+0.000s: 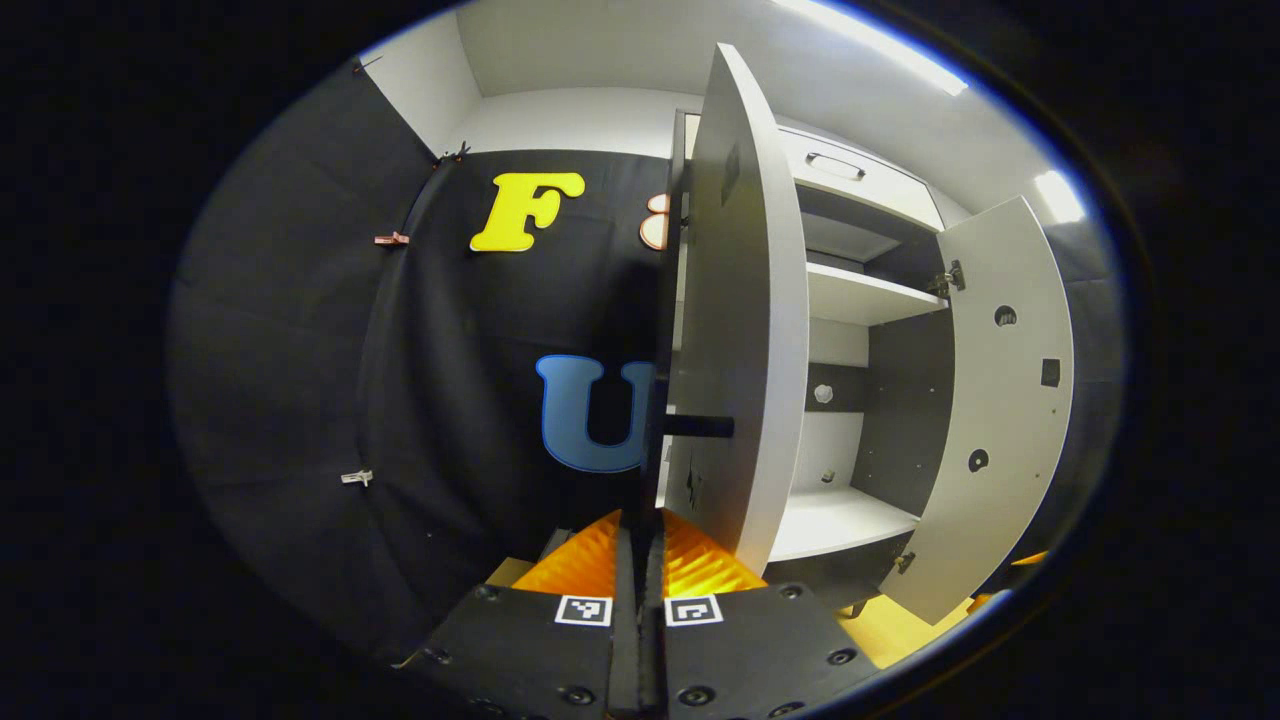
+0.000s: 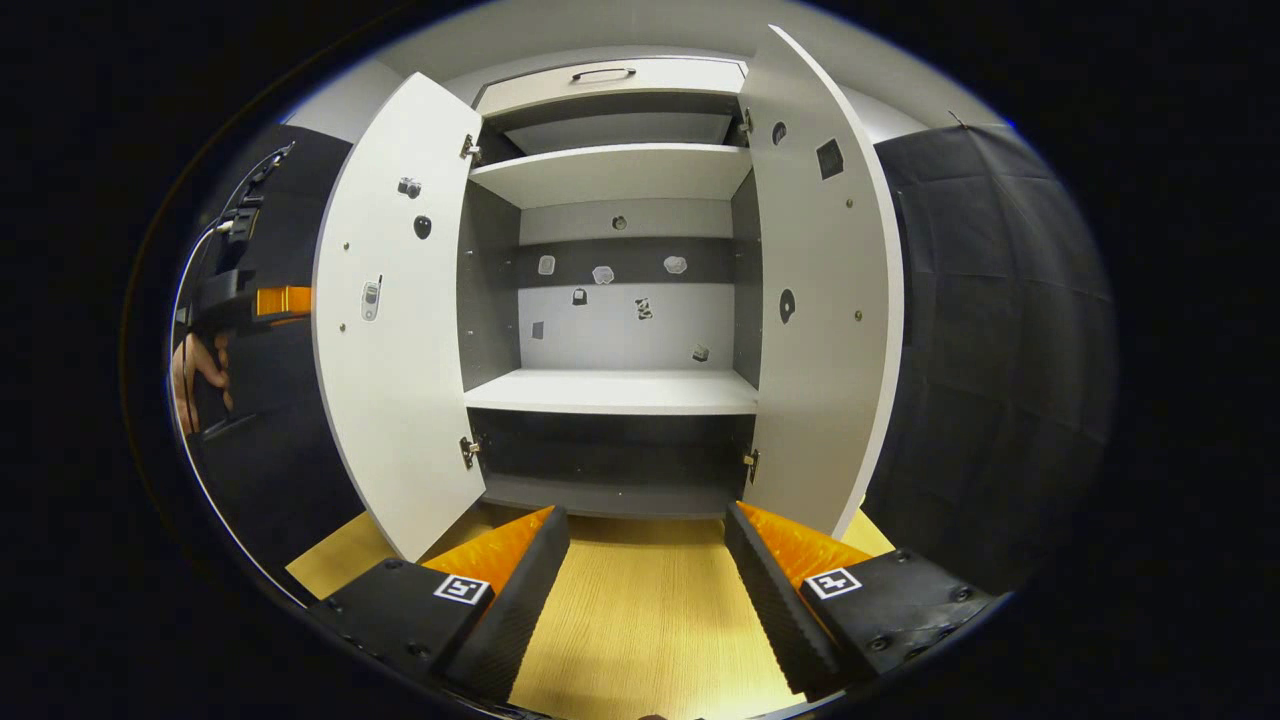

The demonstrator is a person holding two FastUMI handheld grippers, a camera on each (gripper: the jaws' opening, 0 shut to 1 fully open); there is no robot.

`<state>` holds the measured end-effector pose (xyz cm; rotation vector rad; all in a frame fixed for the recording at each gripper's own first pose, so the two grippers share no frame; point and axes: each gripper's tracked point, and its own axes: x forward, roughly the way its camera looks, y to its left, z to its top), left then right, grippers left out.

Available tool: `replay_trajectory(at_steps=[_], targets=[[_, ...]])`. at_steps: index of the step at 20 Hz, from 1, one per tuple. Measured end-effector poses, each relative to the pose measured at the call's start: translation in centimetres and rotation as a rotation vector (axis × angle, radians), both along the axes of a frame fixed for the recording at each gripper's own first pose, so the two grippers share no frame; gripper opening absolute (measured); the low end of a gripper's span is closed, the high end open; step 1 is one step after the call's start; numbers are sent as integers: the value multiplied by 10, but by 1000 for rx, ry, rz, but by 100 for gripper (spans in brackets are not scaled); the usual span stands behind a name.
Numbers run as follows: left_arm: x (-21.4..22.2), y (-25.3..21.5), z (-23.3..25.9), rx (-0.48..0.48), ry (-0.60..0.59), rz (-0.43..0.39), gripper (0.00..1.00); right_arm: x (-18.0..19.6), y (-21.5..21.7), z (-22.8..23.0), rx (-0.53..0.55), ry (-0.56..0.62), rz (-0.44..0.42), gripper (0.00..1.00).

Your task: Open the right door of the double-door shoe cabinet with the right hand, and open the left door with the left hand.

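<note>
The shoe cabinet point(image 2: 615, 390) stands straight ahead with both doors swung wide and its white shelves bare. In the right gripper view the left door point(image 2: 400, 330) and the right door point(image 2: 825, 300) frame the opening. My right gripper point(image 2: 650, 560) is open, low in front of the cabinet, holding nothing. My left gripper point(image 2: 250, 300) sits behind the left door's outer side. In the left gripper view that left door point(image 1: 745, 300) is seen almost edge-on, with its black handle point(image 1: 700, 426) sticking out. My left gripper point(image 1: 640, 530) is shut just below the handle, with nothing seen between its fingers.
A drawer point(image 2: 610, 85) with a bar handle tops the cabinet. The right door point(image 1: 1000, 420) angles outward. A hand point(image 2: 195, 375) holds the left gripper. Black cloth walls close in both sides. A yellow wooden floor point(image 2: 640, 620) lies in front of the cabinet.
</note>
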<state>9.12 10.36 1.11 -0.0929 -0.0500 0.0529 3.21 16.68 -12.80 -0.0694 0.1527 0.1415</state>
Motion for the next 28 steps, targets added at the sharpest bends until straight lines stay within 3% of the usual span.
replay_trajectory(at_steps=[5, 9, 19, 23, 27, 28], targets=[[-11, 2, -3, -25, 37, 7, 5, 2, -14, 3, -8, 12, -33, 99], [-45, -5, -6, -41, 58, 50, 5, -1, -34, 17, 9, -2, -26, 98], [-139, -96, -28, 6, 85, 186, 7, -35, -120, 60, 7, -54, 0, 98], [-165, -131, -28, 48, 69, 175, 24, -49, -149, 62, 35, -41, -10, 98], [-180, -154, -17, 80, 33, 137, 60, -56, -160, 70, 88, -35, -44, 98], [-180, -160, -20, 91, 36, 118, 73, -54, -159, 74, 96, -49, -47, 98]])
